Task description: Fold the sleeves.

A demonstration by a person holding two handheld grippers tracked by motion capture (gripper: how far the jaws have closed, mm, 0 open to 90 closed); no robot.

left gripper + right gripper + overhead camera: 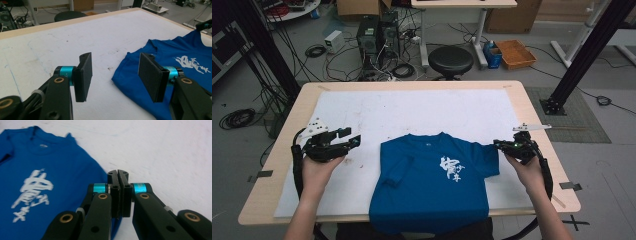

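My blue T-shirt (432, 187) lies flat and face up on the white sheet (412, 112) that covers the table (532, 107), well toward the near edge of that sheet. Its collar points to the sheet's far side and its hem hangs just over the near edge. White brush-style lettering (451, 169) sits on the chest, a little right of the shirt's middle, and a small white label shows inside the collar. The left sleeve is folded in over the body, a darker flap lying on the front. The right sleeve spreads outward on the sheet, its tip drawn to a point
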